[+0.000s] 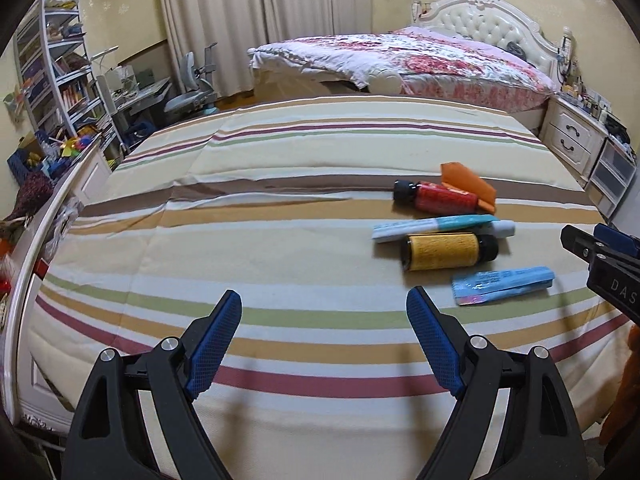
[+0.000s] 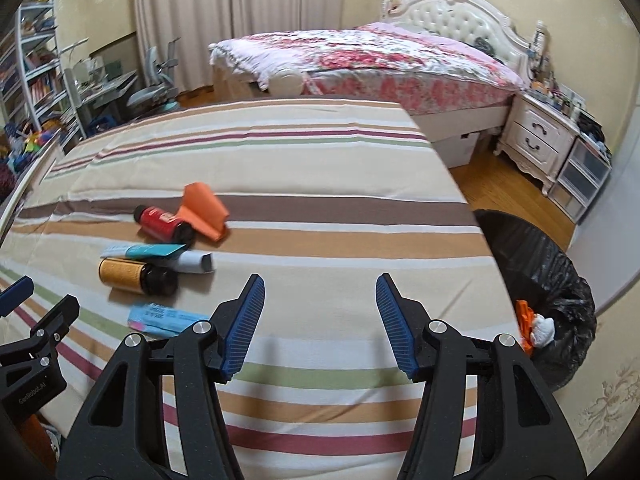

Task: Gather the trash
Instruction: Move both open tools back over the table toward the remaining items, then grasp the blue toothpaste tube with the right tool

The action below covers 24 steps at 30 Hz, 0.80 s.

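Observation:
Trash lies in a loose group on the striped bed sheet (image 1: 280,240): a red bottle (image 1: 436,199), folded orange paper (image 1: 468,184), a white and teal tube (image 1: 440,227), a yellow bottle (image 1: 448,251) and a blue wrapper (image 1: 504,285). My left gripper (image 1: 324,340) hovers open over bare sheet, left of and nearer than the pile. My right gripper (image 2: 320,320) is open too, over bare sheet to the right of the same items: red bottle (image 2: 164,223), orange paper (image 2: 204,212), yellow bottle (image 2: 136,276), blue wrapper (image 2: 168,317). Neither gripper holds anything.
A bin lined with a black bag (image 2: 548,280) stands on the floor off the bed's right edge, with orange and white scraps (image 2: 534,326) inside. A second bed with a floral quilt (image 1: 400,60), a nightstand (image 1: 576,140) and a cluttered shelf (image 1: 56,72) stand beyond.

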Tool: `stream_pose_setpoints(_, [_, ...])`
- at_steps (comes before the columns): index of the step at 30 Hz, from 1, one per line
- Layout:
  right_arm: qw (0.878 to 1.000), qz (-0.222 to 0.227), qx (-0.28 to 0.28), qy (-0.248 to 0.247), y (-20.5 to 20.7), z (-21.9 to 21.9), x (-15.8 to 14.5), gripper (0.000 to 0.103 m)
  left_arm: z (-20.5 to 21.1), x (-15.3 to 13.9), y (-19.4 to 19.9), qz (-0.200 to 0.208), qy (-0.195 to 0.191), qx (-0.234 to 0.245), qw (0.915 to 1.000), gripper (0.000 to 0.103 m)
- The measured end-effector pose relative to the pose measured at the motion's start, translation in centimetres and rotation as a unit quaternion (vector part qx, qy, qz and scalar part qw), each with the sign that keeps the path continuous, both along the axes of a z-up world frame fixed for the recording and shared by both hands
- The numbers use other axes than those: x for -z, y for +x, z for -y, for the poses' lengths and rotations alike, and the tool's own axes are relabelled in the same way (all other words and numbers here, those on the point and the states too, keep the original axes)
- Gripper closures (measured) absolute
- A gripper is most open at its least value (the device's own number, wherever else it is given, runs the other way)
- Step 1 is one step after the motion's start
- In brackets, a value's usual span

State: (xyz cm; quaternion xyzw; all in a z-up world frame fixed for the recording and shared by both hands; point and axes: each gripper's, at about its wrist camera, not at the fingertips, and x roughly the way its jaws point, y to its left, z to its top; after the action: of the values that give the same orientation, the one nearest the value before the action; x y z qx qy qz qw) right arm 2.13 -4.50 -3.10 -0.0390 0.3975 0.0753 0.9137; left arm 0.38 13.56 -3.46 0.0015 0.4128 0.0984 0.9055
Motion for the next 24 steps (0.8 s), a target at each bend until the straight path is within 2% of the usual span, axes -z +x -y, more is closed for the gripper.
stream_pose_setpoints(1, [1.0,-0.002,-0.004,-0.003,0.1,-0.4,0.1,0.039,-0.4,0.1,-0.1,-0.001,-0.002,-0.006,1.0,0.021])
stream_pose_setpoints(11, [0.999,-0.031,-0.027,-0.033,-1.0,-2.1,1.5,0.039,-2.4,0.9,-1.1,-0.005,-0.014,-0.025,0.9996,0.021])
stream_pose_setpoints(24, [0.997,-0.045,-0.055,-0.031,-4.2,-2.9,1.8,0.039,-3.5,1.5,-2.1,-0.012,-0.017,-0.037,0.9991,0.021])
